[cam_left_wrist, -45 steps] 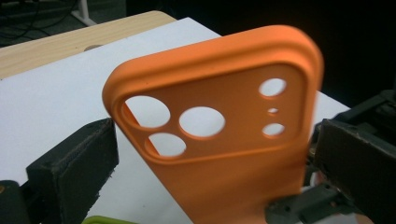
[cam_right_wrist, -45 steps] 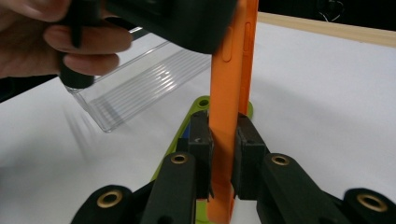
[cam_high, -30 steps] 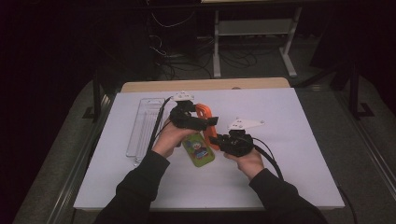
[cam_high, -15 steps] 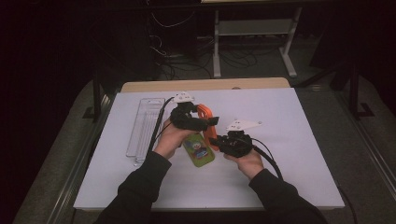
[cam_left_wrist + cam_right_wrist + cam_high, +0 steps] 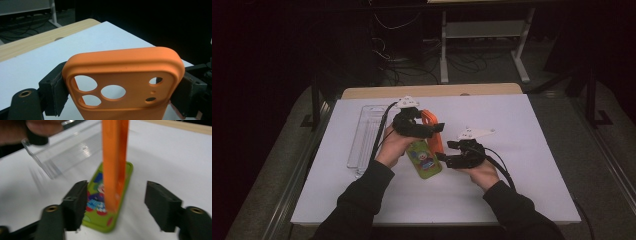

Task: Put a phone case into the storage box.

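Orange phone case clamped in left gripper (right gripper just opened).

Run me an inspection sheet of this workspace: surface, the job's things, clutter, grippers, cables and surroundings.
Surface: white table top, wooden strip along its far edge.
Job's things: orange phone case held up on edge; green phone case lying flat below it.
Clutter: clear plastic tray at the left.
Grippers: left hand-held gripper clamped on the orange phone case's sides; right hand-held gripper has just been opening, its pads apart from the case between them.
Cables: black cable trails from the right gripper.
Surroundings: dark room, metal stand and floor cables behind.
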Demonstrator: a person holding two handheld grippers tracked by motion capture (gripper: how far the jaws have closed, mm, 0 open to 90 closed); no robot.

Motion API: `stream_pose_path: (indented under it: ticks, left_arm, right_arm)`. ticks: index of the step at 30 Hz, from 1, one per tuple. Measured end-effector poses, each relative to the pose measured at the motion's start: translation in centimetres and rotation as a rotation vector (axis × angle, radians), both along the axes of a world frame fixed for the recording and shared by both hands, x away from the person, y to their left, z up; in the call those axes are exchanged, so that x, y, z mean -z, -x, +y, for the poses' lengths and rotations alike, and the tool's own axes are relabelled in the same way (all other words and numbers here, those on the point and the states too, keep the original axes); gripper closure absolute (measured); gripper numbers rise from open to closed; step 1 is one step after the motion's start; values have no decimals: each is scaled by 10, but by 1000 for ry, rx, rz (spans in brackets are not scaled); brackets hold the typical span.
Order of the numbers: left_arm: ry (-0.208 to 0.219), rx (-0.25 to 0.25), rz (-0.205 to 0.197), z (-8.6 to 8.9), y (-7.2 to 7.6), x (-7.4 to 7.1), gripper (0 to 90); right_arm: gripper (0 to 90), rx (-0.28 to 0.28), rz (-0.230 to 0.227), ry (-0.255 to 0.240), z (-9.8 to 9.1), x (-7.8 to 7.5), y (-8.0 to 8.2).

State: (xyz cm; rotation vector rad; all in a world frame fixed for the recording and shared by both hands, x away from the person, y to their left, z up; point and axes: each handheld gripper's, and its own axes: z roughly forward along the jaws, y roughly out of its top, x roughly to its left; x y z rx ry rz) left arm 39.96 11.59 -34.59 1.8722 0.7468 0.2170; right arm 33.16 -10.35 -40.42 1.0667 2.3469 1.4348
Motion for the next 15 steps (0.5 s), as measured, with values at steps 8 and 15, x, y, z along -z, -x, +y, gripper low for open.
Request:
stream_pose_path:
  ticks: [8, 15]
  left_arm:
    - [-19, -54, -32, 12, -11, -21, 149]
    - [-47, -119, -71, 31, -25, -45, 149]
  right_arm:
    - [108, 51, -19, 114, -22, 5, 5]
    - [13, 86, -35, 128, -46, 7, 12]
